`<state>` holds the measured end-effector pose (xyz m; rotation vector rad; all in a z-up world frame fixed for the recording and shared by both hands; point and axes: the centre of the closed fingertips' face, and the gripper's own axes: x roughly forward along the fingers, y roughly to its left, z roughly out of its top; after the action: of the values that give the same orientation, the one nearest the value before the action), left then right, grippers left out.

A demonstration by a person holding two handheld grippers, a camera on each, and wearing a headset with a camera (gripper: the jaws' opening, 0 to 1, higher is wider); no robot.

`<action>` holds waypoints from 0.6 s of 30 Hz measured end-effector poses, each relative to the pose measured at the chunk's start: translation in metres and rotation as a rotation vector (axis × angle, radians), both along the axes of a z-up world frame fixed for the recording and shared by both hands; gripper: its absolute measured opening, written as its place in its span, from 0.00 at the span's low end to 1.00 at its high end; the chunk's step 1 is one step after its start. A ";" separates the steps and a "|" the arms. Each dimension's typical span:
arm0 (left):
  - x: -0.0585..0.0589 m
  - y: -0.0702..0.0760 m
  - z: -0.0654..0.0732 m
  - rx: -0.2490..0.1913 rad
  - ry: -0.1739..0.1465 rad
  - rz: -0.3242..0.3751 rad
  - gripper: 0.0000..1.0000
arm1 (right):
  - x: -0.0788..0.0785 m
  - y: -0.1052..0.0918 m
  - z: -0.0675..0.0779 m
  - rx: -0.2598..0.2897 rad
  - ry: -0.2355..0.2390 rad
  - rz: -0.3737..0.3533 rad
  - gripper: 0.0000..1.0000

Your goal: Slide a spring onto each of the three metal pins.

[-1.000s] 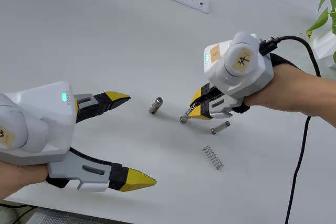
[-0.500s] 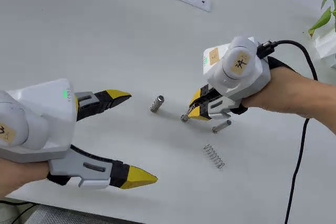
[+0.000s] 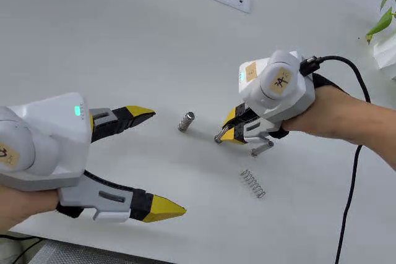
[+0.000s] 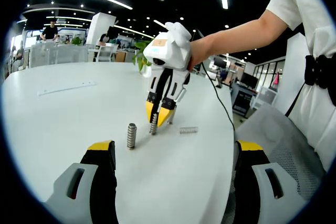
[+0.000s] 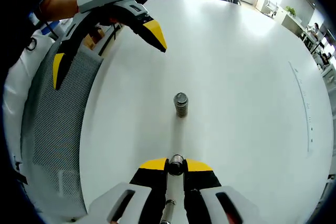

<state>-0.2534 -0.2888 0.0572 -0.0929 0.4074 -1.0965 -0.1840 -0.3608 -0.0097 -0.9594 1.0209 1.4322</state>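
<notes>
Evidently the right gripper (image 3: pixel 228 133) clamps a sprung pin (image 4: pixel 153 123) nearly upright on the table (image 3: pixel 111 35) to seat it, just right of the finished pin (image 3: pixel 185 121); the left gripper (image 3: pixel 164 162) waits wide open, near left. The third pin (image 3: pixel 262 148) lies partly hidden behind the right gripper, its loose spring (image 3: pixel 252 184) nearer.

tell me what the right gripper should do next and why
Probably open the right gripper and let go. The sprung pin in its shut jaws already carries a spring, and its lower end seems to rest on the table. A bare pin and a loose spring lie nearby, not yet joined.
</notes>
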 end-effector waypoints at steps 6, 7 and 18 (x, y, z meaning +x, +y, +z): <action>0.000 0.000 0.000 -0.001 -0.002 0.000 0.93 | -0.002 0.000 -0.003 0.001 0.001 -0.004 0.08; 0.000 0.000 0.000 -0.002 -0.002 -0.001 0.93 | -0.002 0.001 -0.003 0.003 0.002 -0.006 0.09; -0.002 0.002 0.000 0.009 -0.001 -0.002 0.93 | -0.002 0.001 -0.002 0.014 0.002 -0.019 0.15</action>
<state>-0.2552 -0.2873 0.0568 -0.0837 0.4115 -1.0961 -0.1856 -0.3598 -0.0113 -0.9367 1.0177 1.4229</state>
